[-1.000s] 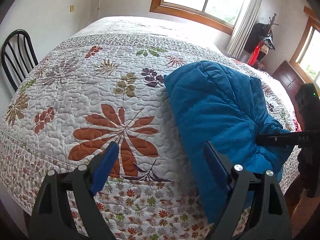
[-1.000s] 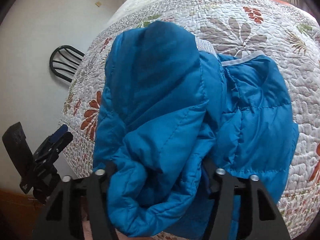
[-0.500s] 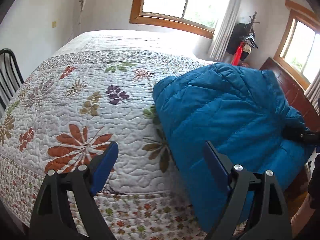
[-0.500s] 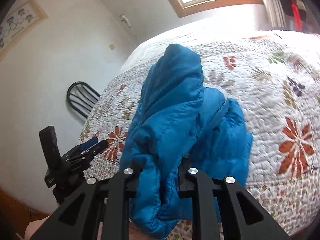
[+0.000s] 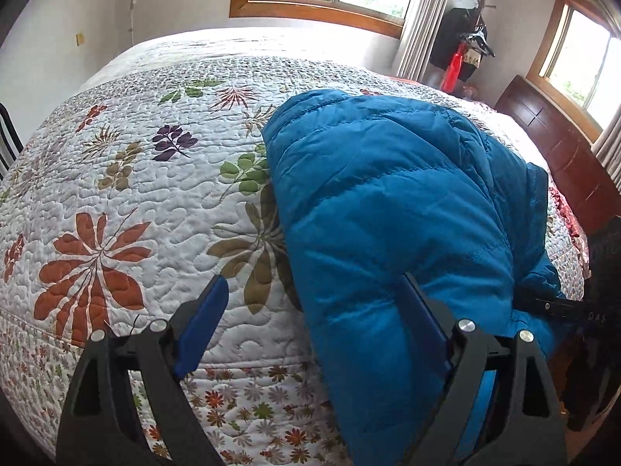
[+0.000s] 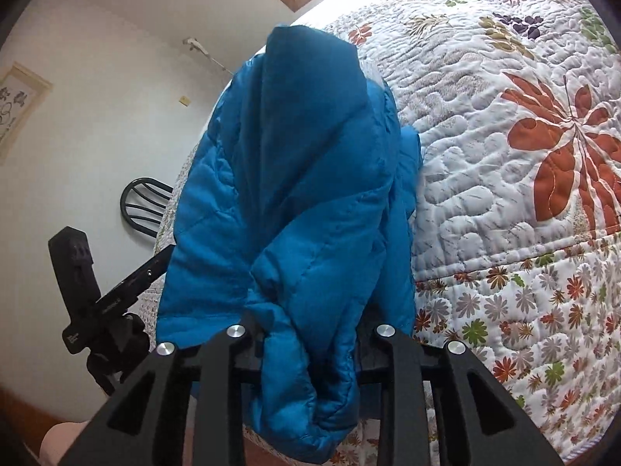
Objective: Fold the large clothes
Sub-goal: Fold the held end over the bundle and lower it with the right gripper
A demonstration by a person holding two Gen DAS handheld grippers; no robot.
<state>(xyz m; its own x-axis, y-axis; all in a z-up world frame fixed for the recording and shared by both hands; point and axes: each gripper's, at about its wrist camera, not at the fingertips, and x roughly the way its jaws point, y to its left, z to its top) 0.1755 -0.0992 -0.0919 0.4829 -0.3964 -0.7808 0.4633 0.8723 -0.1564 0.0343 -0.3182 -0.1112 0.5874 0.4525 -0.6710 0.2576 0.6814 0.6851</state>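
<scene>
A blue puffer jacket lies bunched on the floral quilted bed, draped over its near edge. My left gripper is open; its left blue finger is over the quilt and its right one presses the jacket's near left edge. My right gripper is shut on a fold of the jacket, holding it lifted so the fabric hangs over and hides the fingertips. The right gripper also shows in the left wrist view at the jacket's right side.
A black chair stands by the wall left of the bed. A dark wooden headboard and a coat rack are at the far right. Windows line the far wall. The left gripper shows in the right wrist view.
My left gripper moved right toward the jacket's edge. My right gripper closed tighter on the jacket fold and lifted and swung it, turning the view toward the bed's corner.
</scene>
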